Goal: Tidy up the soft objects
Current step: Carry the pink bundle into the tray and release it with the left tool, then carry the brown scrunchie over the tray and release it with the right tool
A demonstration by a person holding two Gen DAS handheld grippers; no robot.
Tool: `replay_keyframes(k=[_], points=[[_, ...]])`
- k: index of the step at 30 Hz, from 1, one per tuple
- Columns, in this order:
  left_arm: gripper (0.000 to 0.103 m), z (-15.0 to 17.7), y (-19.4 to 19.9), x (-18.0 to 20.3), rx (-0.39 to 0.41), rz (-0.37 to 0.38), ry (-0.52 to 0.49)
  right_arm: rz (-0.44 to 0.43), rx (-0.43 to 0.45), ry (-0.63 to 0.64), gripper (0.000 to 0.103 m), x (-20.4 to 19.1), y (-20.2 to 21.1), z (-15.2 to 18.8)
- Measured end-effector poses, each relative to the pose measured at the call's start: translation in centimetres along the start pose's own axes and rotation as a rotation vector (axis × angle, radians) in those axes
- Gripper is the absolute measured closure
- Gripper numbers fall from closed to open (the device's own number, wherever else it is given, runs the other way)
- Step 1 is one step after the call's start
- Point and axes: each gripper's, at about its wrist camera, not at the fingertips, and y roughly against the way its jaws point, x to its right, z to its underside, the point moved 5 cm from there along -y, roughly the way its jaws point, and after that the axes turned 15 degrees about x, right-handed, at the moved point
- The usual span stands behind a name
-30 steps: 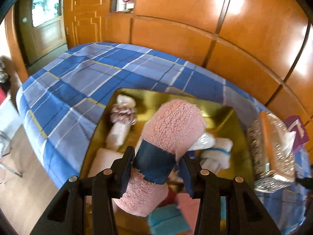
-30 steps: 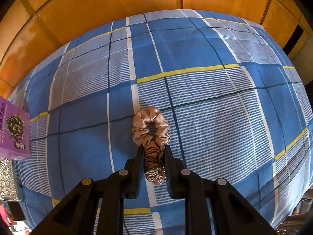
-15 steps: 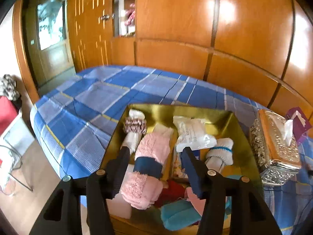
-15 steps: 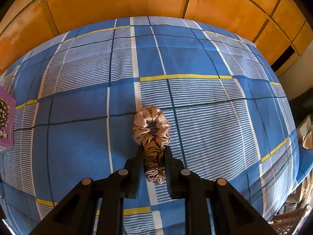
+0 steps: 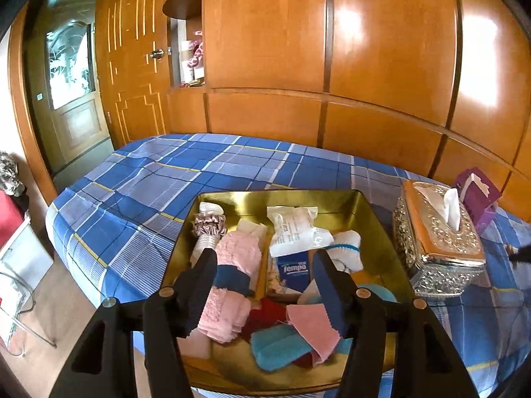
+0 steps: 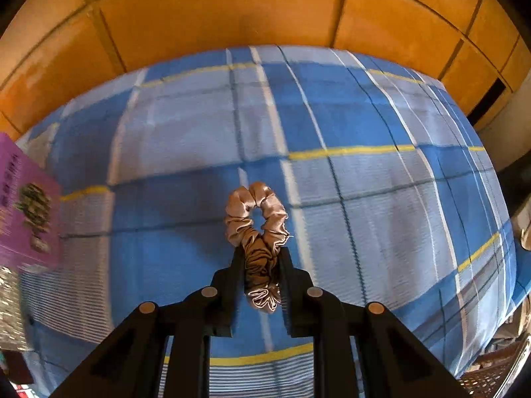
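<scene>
Pink towel [image 5: 229, 285], rolled and bound with a dark blue band, now lies in the gold tray [image 5: 381, 229] instead of hanging between the left gripper [image 5: 265, 285] fingers, as it did a second ago. Those jaws are opening and stand clear on either side of it, with nothing pressed between them, so that item counts as put away. The right gripper [image 6: 260, 258] is clamped narrow on a beige scrunchie [image 6: 255, 219], holding it off the blue plaid bedspread [image 6: 381, 199]; the grip looks no different from a second ago, though the bed beneath has slid and blurred. This one is probably bound for the tray next.

Counted in the tray (the pile overlaps, so this is approximate): one pink towel roll, one pale roll with a mauve scrunchie [image 5: 209, 225] round it, one white sock roll [image 5: 345, 248], one tissue pack [image 5: 295, 270], one crinkled white packet [image 5: 292, 229], and loose cloth pieces in pink, teal and dark red. Beside the tray stands one silver tissue box [image 5: 438, 242], with one purple carton [image 5: 478, 195] just beyond. Two scrunchies in all, two grippers.
</scene>
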Motion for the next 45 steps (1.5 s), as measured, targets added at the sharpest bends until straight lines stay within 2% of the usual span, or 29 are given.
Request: replay_keyframes(k=[4, 11, 14, 19, 25, 34, 39, 45], points=[[0.042, 0.4, 0.4, 0.5, 0.0, 0.012, -0.004, -0.043, 0.056, 0.01, 0.086, -2.1, 1.7, -2.4], [0.042, 0.5, 0.6, 0.9, 0.009, 0.028, -0.018, -0.169, 0.247, 0.032, 0.086, -7.0, 8.3, -7.9], [0.042, 0.9, 0.5, 0.9, 0.004, 0.03, -0.015, -0.233, 0.314, 0.078, 0.086, -10.0, 11.3, -9.2], [0.042, 1.1, 0.4, 0.9, 0.0, 0.028, -0.015, -0.361, 0.378, 0.176, 0.086, -15.6, 15.4, -9.3], [0.042, 1.3, 0.1, 0.6, -0.006, 0.026, -0.007, -0.527, 0.384, 0.3, 0.086, -21.9, 18.8, -6.8], [0.042, 1.8, -0.5, -0.5, -0.022, 0.01, 0.026, -0.721, 0.338, 0.5, 0.086, -29.9, 22.0, 0.2], [0.034, 1.5, -0.7, -2.4, -0.018, -0.021, 0.085, -0.82, 0.227, 0.561, 0.086, -32.9, 21.7, 5.0], [0.034, 1.1, -0.8, -4.5, -0.023, -0.069, 0.112, -0.909, 0.072, 0.628, 0.086, -37.2, 20.2, 10.5]])
